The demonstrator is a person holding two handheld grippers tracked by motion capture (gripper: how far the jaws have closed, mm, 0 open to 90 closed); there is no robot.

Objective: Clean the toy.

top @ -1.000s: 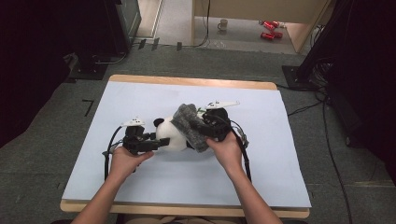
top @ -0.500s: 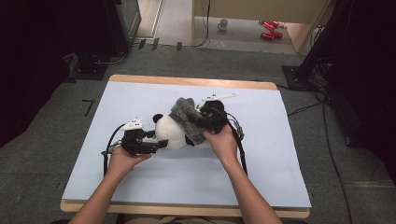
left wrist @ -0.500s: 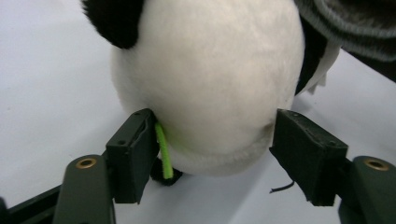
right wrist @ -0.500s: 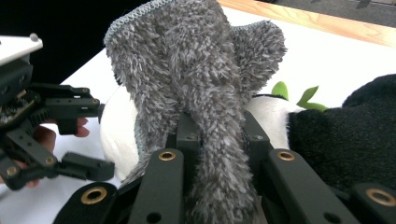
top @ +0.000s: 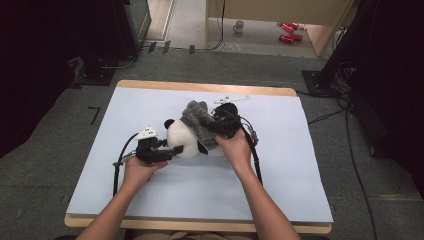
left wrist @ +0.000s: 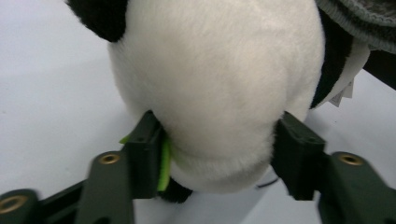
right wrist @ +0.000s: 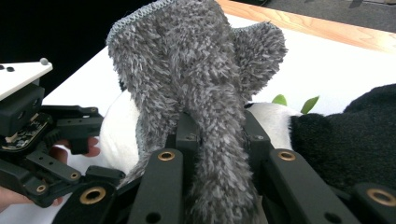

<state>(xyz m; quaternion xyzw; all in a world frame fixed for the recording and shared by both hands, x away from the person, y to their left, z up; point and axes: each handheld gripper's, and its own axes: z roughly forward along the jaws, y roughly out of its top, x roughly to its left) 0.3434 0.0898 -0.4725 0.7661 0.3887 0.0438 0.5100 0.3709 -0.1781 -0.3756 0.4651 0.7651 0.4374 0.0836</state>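
Observation:
A black-and-white panda plush (top: pixel 184 141) lies on its side on the pale mat. A grey fuzzy cloth piece (top: pixel 196 121) sits over its body. My left gripper (top: pixel 175 149) is at the panda's white head (left wrist: pixel 215 84). Its jaws have just been closing with the head between them, and both pads now press into the fur, left gripper (left wrist: pixel 217 144). My right gripper (right wrist: pixel 217 126) is shut on a fold of the grey fuzzy cloth (right wrist: pixel 196 84), which stands up past its jaws. In the high view the right gripper (top: pixel 214 127) is over the panda's back.
The pale mat (top: pixel 300 165) covers a wooden-edged table (top: pixel 200 88). Cables trail from both grippers across the mat. The left gripper body (right wrist: pixel 42 140) shows at the left of the right gripper view. Dark stands, cables and red cans (top: pixel 287 31) are on the floor beyond.
The right gripper has pulled the grey cloth a little toward the far side of the table. The panda has shifted slightly with it. The left hand has stayed at the head.

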